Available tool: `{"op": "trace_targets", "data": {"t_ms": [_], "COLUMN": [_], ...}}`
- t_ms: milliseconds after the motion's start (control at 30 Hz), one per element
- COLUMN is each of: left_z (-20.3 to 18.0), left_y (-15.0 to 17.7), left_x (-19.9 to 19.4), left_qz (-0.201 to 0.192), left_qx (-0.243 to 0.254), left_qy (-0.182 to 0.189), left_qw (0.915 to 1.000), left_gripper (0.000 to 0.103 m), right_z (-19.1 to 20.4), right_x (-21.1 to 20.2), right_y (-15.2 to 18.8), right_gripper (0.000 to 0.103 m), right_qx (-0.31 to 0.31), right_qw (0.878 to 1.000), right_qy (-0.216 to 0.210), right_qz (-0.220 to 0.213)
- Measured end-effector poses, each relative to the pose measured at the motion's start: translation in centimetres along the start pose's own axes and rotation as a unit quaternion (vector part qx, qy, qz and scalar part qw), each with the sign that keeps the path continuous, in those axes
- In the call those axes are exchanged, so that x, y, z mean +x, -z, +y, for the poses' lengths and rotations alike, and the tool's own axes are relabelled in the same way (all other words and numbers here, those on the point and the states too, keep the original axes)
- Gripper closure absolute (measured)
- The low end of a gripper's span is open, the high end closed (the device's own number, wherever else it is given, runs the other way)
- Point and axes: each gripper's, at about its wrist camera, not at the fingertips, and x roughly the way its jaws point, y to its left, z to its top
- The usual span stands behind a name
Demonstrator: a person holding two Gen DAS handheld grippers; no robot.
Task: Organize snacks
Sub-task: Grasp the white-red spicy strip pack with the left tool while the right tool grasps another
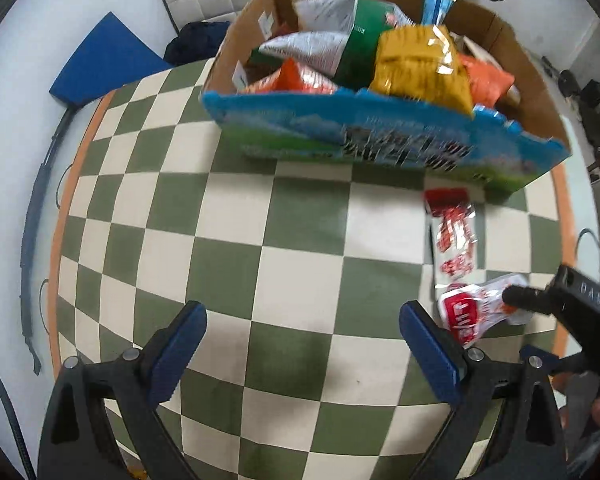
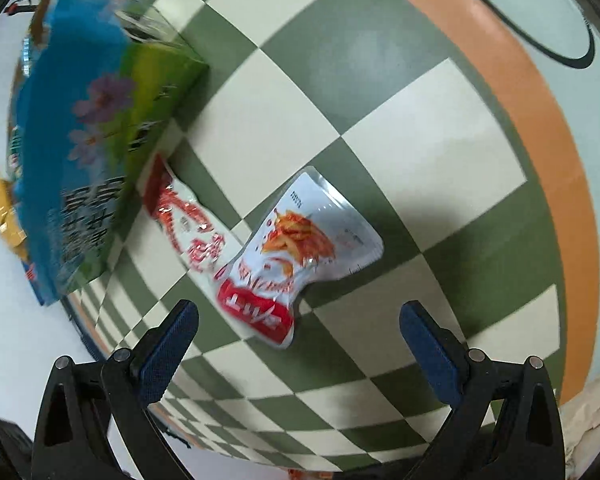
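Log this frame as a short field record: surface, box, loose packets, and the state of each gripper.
surface: green and cream checkered tablecloth with an orange border
box: open cardboard box, blue and green printed front, filled with snack bags
loose packets: two on the cloth, outside the box; red and white packet nearer the box, white pouch with red band nearer the right gripper
left gripper: open, empty, over bare cloth
right gripper: open, empty, white pouch ahead between its fingers, not gripped
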Motion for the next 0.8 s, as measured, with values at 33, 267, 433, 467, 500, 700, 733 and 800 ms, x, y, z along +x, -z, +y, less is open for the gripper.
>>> {"op": "trace_targets", "data": {"t_ms": [33, 267, 433, 467, 500, 700, 733, 800], "left_z": [0.0, -0.1, -0.3, -0.4, -0.5, -1.3, -1.6, -2.1], "left_y": [0.2, 0.7, 0.5, 0.4, 0.4, -0.2, -0.4, -0.7], "left_x": [0.3, 1.4, 1.6, 1.7, 1.7, 2.1, 2.2, 2.4], "left_qz": [0.001, 0.01, 0.013, 0.013, 0.014, 0.022, 0.025, 0.032], "left_qx": [0.001, 0.005, 0.006, 0.007, 0.008, 0.009, 0.01, 0.012], "left_qy": [-0.003, -0.008, -0.002, -0.002, 0.0, 0.017, 0.021, 0.034], "left_qw": [1.0, 0.9999, 0.9999, 0.9999, 0.9999, 0.9996, 0.9994, 0.9988], "left_gripper": [0.004, 0.004, 0.004, 0.004, 0.004, 0.004, 0.004, 0.004], "right_z": [0.1, 2.8, 5.3, 5.7, 6.0, 7.6, 7.7, 7.9], "right_x": [0.6, 2.9, 3.4, 3.5, 3.6, 3.5, 3.4, 3.5], "right_y": [-0.1, -0.2, 0.3, 0.4, 0.5, 1.3, 1.5, 2.0], "right_gripper": [0.002, 0.023, 0.041, 0.045, 0.049, 0.055, 0.055, 0.057], "right_qx": [0.003, -0.035, -0.096, -0.111, -0.12, -0.194, -0.205, -0.235], "right_qw": [1.0, 0.997, 0.987, 0.986, 0.984, 0.965, 0.961, 0.95], "right_qy": [0.002, 0.07, 0.125, 0.126, 0.128, 0.176, 0.183, 0.207], "right_qz": [0.002, 0.007, -0.007, -0.006, -0.005, -0.01, -0.01, -0.014]}}
